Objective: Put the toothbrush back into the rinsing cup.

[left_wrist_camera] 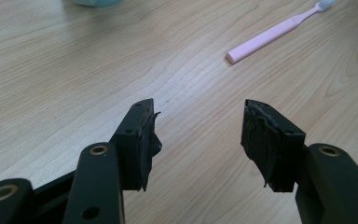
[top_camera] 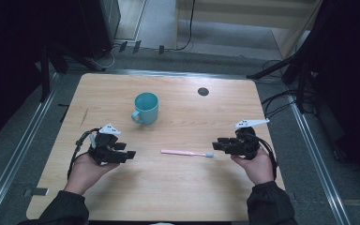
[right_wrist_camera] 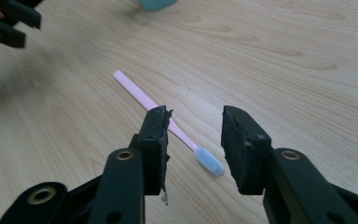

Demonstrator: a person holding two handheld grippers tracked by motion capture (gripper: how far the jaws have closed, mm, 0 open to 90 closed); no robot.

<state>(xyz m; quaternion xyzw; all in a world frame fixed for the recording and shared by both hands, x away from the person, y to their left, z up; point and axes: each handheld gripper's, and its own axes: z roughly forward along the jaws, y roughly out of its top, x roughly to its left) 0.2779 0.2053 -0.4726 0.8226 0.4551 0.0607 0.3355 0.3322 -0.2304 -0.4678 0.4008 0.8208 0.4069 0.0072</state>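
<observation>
A pink toothbrush (top_camera: 187, 153) with a pale blue head lies flat on the wooden table (top_camera: 178, 197), head toward the right. My right gripper (top_camera: 218, 143) is open just right of the brush head; in the right gripper view the head (right_wrist_camera: 209, 162) lies on the table between and below the two jaws, untouched. My left gripper (top_camera: 130, 153) stands open at the left, a short way from the handle end (left_wrist_camera: 242, 52), with nothing between its jaws. A teal mug (top_camera: 146, 108) stands upright behind them, handle to the front left.
A dark round hole (top_camera: 203, 91) sits in the table's far right part. Metal rails run along both sides of the table. Cables and dark stands lie on the floor beyond the far edge.
</observation>
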